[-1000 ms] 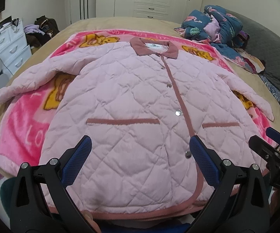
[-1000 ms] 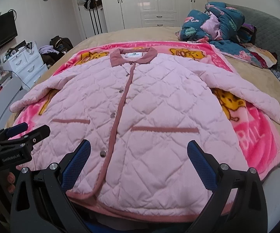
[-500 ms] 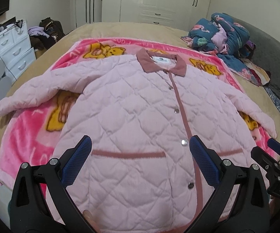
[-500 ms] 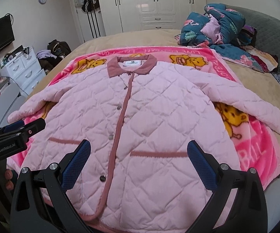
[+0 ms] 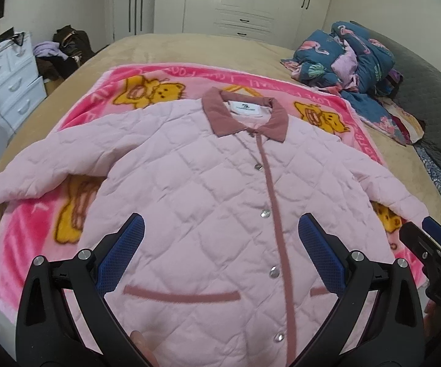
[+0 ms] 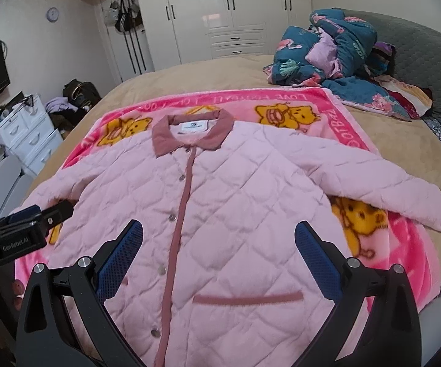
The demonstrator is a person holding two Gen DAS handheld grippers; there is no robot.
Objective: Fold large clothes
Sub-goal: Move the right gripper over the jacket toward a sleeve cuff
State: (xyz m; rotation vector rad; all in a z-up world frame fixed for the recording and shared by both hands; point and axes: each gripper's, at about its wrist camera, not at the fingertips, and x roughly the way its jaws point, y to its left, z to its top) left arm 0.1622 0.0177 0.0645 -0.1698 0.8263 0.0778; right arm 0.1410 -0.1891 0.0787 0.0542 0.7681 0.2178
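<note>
The quilted pink coat (image 5: 220, 202) lies flat, buttoned, front up on the pink blanket (image 5: 36, 232) across the bed (image 6: 404, 140), sleeves out. Both tools, left tool (image 5: 220, 257) and right tool (image 6: 218, 253), hover spread and empty: pinch each sleeve (image 6: 388, 192) by its cuff and fold inward first.

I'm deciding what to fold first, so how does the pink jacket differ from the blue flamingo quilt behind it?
The pink jacket lies spread flat on the pink bear blanket; the flamingo quilt sits crumpled in a heap. The jacket is plain pale pink with a darker collar; the quilt is dark blue and patterned. Both look quilted.

Both grippers — left (image 5: 220, 255), right (image 6: 218, 255) — fingers spread wide.
</note>
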